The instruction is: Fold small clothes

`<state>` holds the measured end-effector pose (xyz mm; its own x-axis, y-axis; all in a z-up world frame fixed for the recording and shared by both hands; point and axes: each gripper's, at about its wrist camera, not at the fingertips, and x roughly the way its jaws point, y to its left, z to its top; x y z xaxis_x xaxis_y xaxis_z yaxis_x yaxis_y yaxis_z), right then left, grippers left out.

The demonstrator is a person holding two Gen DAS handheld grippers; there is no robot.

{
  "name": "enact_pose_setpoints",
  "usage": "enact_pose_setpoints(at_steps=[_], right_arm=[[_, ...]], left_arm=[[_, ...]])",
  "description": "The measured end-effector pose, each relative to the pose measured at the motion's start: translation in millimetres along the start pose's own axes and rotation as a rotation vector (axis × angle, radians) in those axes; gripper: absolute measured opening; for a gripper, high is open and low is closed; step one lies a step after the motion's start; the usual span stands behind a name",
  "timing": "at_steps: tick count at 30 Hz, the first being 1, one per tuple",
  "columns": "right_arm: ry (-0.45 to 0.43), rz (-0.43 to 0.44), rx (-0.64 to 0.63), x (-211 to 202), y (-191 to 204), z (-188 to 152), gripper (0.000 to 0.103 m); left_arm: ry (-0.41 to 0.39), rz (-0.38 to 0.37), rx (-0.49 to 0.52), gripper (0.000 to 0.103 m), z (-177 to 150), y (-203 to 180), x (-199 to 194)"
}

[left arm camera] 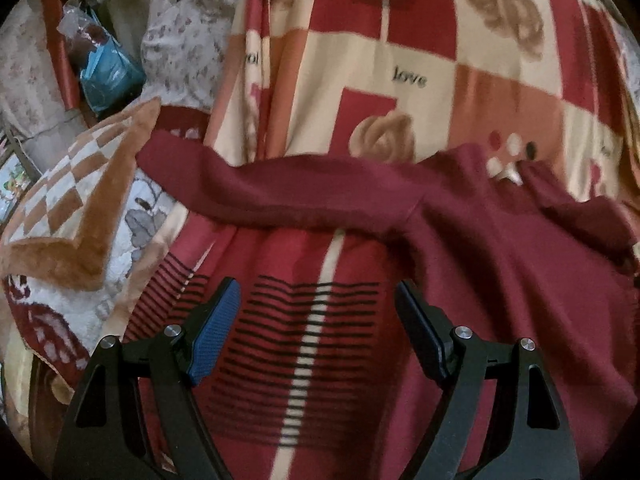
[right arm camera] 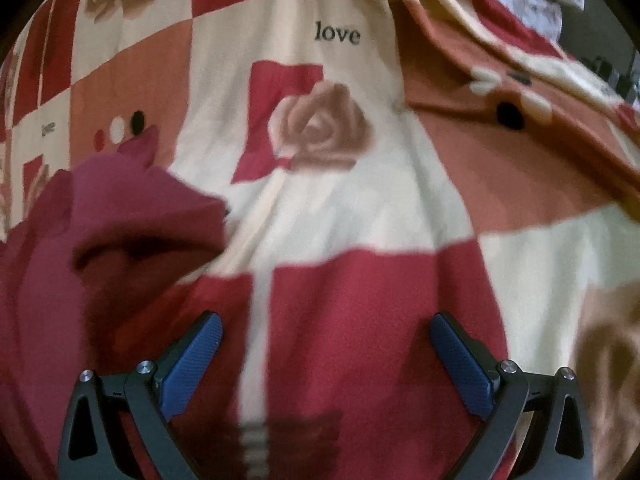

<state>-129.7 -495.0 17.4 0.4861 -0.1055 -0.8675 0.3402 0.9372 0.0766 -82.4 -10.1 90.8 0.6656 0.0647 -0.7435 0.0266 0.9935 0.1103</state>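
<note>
A small maroon garment (left arm camera: 500, 248) lies spread on a patterned red and cream blanket (left arm camera: 360, 60), with one sleeve (left arm camera: 260, 188) stretched out to the left. My left gripper (left arm camera: 318, 296) is open and empty, above the blanket just left of the garment's body. In the right wrist view the garment (right arm camera: 100, 248) lies at the left, its edge rumpled. My right gripper (right arm camera: 326, 328) is open and empty over the blanket (right arm camera: 340, 208), to the right of the garment.
A brown and white checked pillow (left arm camera: 76, 208) lies at the left of the bed. A floral cloth (left arm camera: 184, 40) and a blue bag (left arm camera: 108, 68) sit behind it. The blanket is bunched in folds at the far right (right arm camera: 520, 72).
</note>
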Motion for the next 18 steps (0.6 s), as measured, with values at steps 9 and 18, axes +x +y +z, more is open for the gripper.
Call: enact_pose_setpoints(at_steps=[9, 18], right_arm=[[0.056, 0.21, -0.097, -95.3, 39.8, -37.2, 0.103], [0.029, 0.429, -0.185, -162.6, 110.3, -35.9, 0.103]], left_arm=[[-0.025, -0.065, 0.005, 0.08, 9.0, -21.0, -35.1], [-0.045, -0.094, 0.038, 0.08, 17.3, -49.0, -52.1]])
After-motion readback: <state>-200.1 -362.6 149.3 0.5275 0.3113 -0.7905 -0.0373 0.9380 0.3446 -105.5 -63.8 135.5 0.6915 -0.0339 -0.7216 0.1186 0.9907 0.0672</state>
